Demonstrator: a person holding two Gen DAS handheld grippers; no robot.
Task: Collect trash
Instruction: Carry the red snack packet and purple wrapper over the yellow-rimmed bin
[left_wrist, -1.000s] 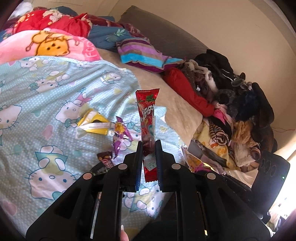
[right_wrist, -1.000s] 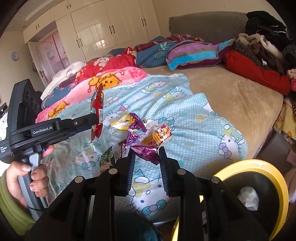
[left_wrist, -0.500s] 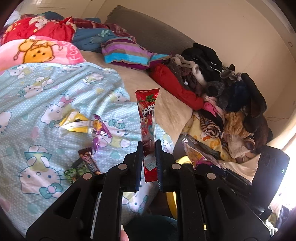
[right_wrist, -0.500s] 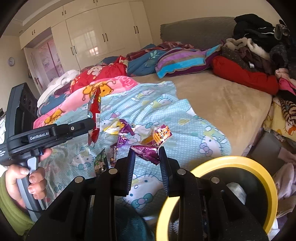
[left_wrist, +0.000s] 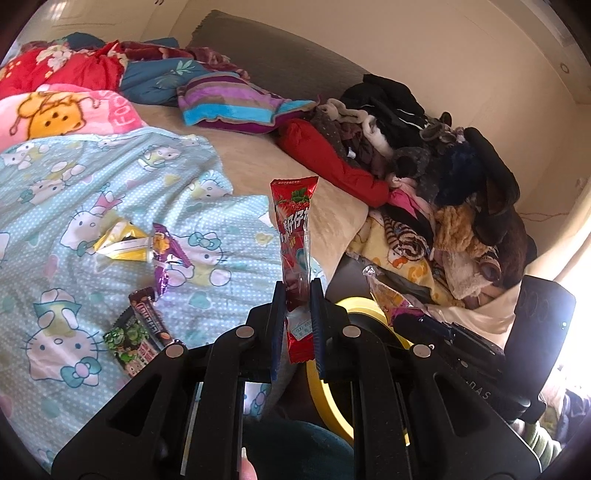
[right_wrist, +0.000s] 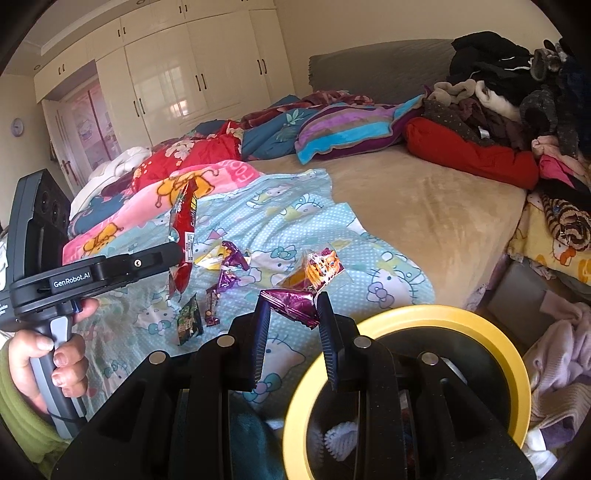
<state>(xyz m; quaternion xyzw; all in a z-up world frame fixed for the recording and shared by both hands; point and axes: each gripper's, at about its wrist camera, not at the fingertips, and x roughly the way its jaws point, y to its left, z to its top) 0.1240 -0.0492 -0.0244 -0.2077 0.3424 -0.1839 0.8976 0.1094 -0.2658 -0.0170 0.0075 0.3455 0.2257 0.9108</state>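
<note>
Cluttered bed, red wrapper pinched upright between left fingers, purple wrapper between right fingers.

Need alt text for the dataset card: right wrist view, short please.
The right tongs pinch a crumpled purple wrapper above the rim of a yellow bin. To the left, the left tongs hold a red snack packet upright over a blue cartoon-cat blanket strewn with more wrappers.
</note>
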